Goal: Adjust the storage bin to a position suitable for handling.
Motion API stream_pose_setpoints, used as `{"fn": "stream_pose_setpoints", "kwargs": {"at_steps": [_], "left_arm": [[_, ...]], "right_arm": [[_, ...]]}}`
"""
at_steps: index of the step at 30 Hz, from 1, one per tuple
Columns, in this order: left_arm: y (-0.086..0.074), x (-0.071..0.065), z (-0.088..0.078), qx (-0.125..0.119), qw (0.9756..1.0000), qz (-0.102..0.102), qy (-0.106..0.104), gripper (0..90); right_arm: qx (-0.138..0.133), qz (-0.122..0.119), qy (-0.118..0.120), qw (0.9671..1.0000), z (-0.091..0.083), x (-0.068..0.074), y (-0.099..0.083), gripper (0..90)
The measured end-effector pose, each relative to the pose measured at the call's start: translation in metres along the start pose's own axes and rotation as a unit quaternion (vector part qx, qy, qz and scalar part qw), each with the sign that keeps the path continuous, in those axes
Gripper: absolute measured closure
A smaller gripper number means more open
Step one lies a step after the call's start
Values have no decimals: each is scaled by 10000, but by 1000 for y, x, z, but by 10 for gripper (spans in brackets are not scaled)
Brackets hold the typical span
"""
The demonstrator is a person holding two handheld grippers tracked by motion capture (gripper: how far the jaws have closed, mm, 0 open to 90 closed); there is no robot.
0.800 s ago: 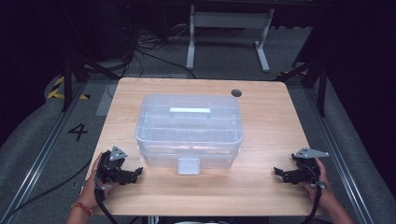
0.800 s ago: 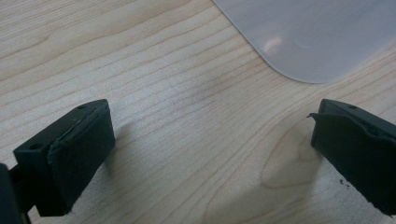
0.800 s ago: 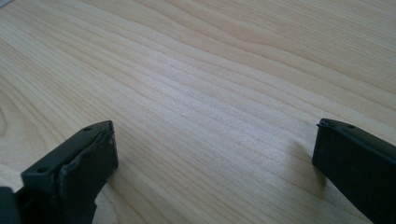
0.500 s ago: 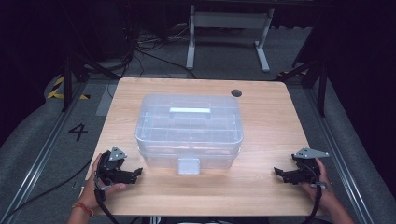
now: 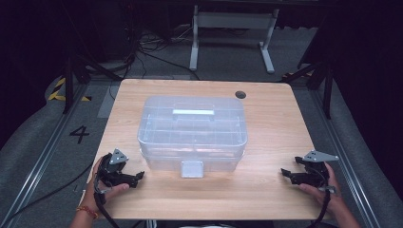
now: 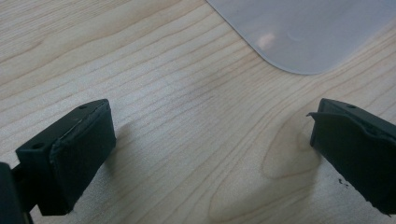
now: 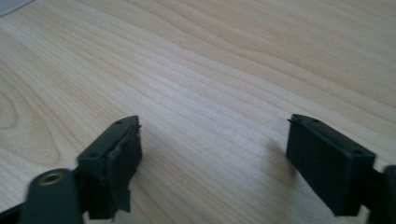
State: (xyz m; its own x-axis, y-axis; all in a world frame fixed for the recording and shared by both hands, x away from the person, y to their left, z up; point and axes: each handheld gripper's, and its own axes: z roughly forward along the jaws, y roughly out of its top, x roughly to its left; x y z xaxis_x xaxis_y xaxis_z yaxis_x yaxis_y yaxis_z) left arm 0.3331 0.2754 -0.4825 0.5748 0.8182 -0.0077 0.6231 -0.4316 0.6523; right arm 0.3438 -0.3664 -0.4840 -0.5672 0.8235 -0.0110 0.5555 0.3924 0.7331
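Observation:
A clear plastic storage box [image 5: 192,133] with a lid, a top handle and a front latch [image 5: 192,168] sits in the middle of the wooden table [image 5: 271,137]. My left gripper [image 5: 138,176] rests low at the table's front left, just left of the box, open with nothing between its jaws. A rounded corner of the box [image 6: 303,32] lies ahead of it in the left gripper view. My right gripper [image 5: 285,174] lies at the front right, well apart from the box, also open over bare wood [image 7: 210,93].
A dark round grommet hole [image 5: 241,94] marks the table's far right part. Behind the table stand a white metal frame [image 5: 228,28] and loose cables on grey floor. A hand holds each gripper near the front edge.

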Motion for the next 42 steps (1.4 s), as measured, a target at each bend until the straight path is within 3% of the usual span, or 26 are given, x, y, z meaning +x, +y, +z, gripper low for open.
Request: {"fn": "stream_pose_setpoints", "kwargs": {"at_steps": [1, 3, 8, 25, 32, 42], "left_arm": [[0, 0, 0, 1, 10000, 0, 0, 5], [0, 0, 0, 11, 10000, 2, 8, 5], [0, 0, 0, 4, 10000, 2, 1, 5], [0, 0, 0, -1, 10000, 2, 1, 5], [0, 0, 0, -1, 10000, 2, 1, 5], [0, 0, 0, -2, 10000, 1, 0, 5]], "right_arm": [[-13, 20, -29, 10000, 0, 0, 1, 158], [-105, -1, 6, 9999, -3, 0, 3, 211], [-398, -8, -10, 9992, -12, -2, 11, 211], [-694, -474, 143, 9964, -21, 12, 54, 229], [-809, -531, 238, 9950, -24, 14, 71, 235], [-1004, -750, 274, 9917, -32, 17, 107, 245]]}}
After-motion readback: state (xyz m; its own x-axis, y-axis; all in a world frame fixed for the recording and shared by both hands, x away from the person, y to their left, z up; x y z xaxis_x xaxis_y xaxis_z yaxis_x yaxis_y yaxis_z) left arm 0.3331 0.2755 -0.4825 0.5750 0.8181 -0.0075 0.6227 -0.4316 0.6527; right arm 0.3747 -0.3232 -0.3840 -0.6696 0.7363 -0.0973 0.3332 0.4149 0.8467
